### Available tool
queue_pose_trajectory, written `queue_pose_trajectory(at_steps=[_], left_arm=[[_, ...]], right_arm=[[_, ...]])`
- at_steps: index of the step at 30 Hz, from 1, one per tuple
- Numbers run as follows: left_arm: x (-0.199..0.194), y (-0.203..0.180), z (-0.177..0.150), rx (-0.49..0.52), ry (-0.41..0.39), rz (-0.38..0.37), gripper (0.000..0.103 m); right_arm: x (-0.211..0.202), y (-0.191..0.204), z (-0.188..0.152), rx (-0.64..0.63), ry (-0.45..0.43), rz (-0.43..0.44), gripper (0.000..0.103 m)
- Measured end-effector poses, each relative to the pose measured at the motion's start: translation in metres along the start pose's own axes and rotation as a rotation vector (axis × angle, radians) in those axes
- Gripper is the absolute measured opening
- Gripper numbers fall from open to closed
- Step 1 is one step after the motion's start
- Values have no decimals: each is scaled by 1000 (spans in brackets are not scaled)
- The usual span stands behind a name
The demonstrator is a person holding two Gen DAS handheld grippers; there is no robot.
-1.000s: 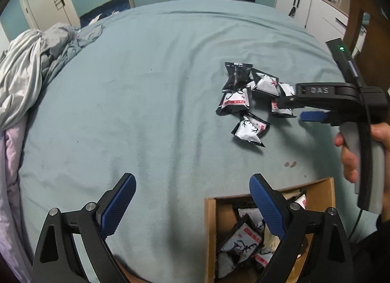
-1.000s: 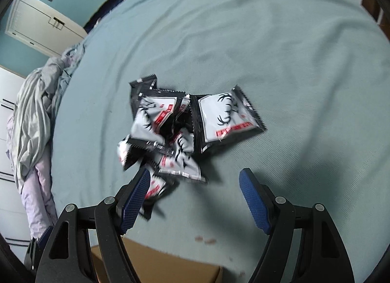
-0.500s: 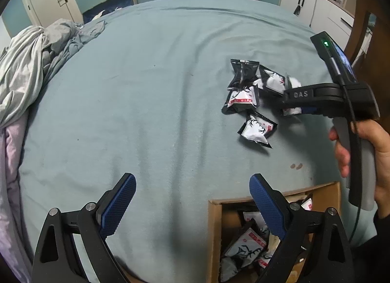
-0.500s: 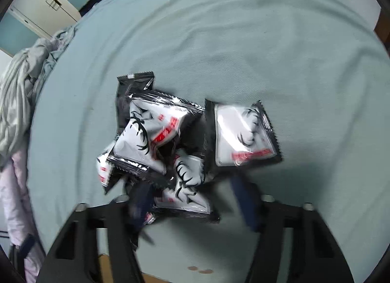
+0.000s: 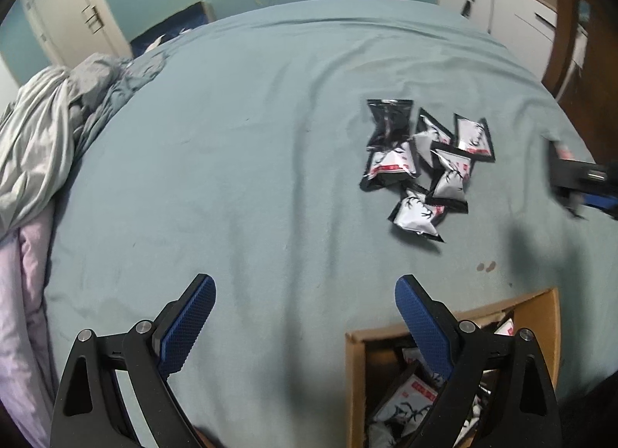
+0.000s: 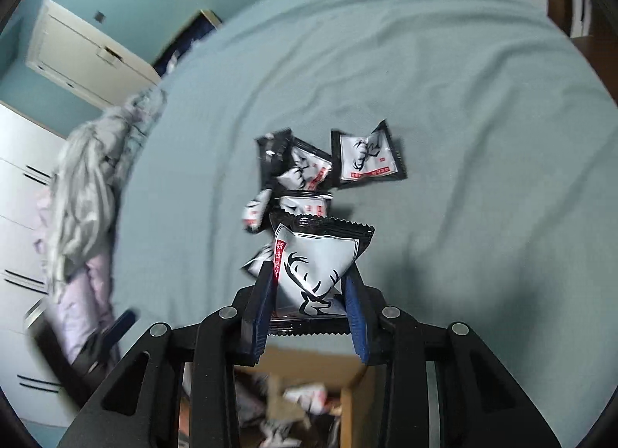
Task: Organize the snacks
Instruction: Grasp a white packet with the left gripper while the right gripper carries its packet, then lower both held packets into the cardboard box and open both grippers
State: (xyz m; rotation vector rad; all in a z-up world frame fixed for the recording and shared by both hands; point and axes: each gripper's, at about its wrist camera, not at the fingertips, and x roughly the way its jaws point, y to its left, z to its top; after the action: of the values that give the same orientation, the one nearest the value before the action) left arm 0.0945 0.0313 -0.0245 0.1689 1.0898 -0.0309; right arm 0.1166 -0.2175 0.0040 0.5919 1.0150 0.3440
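Observation:
Several black-and-silver snack packets (image 5: 421, 162) lie in a loose pile on the blue-green bedsheet, also in the right wrist view (image 6: 328, 166). My right gripper (image 6: 309, 289) is shut on one snack packet (image 6: 316, 262) and holds it above the sheet, just over the open cardboard box (image 6: 351, 405). Part of the right gripper (image 5: 579, 177) shows blurred at the right edge of the left wrist view. My left gripper (image 5: 305, 316) is open and empty above the sheet, next to the cardboard box (image 5: 540, 309), which holds several packets.
A crumpled grey and lilac duvet (image 5: 42, 131) lies along the bed's left side. White cupboards (image 5: 502, 4) and a wooden door frame (image 5: 571, 42) stand beyond the bed's far right. Two small dark spots (image 5: 486, 266) mark the sheet near the box.
My right gripper went down onto the pile, shut on a packet and lifted it back toward the box. My left gripper stayed open and barely moved.

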Motion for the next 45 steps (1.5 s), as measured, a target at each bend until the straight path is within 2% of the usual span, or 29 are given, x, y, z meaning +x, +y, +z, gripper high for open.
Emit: queue_pose_trajectory(at_steps=[4,8,12,17,22,23,26,28,29,31,32,34,39,45], left_arm=[[10,-14,4,59,35,-36,96],[18,-37,25,138,35,-46,96],[39,-63,47,220,80,-72,96],[74,-86,65,314,149,-43,96],[106,-86,69,298,288,-157,93],[110,-86,69,299,301,-161,91],[121,-89,65,301,340,-181,73],[119,-88,64,290,318,-195,64],[116,-87,64,285,311,-207,51],[110,-84,65,265,301,-220,48],[105,-81,61,249,295,-228,42],[92,-73,57,233,272,-237,42],[49,-58,46,221,196,-191,42],[-22,-32,14,184,81,-225,42]], right_arm=[[-41,-22,-48,33,-83,7,33],[-72,-50,-92,110,-153,28,33],[-87,-49,-126,107,-191,14,33],[-56,-38,-116,97,-125,-13,33],[-30,-31,-100,111,-76,-19,33],[-29,-31,-99,112,-75,-20,33],[-31,-32,-93,96,-90,-35,33],[-33,-31,-94,95,-93,-40,33],[-35,-32,-95,95,-93,-42,33],[-38,-32,-95,100,-96,-51,33],[-37,-33,-96,103,-100,-52,33],[-39,-33,-97,115,-108,-50,33],[-48,-31,-104,112,-137,-60,33],[-52,-19,-111,60,-150,-60,33]])
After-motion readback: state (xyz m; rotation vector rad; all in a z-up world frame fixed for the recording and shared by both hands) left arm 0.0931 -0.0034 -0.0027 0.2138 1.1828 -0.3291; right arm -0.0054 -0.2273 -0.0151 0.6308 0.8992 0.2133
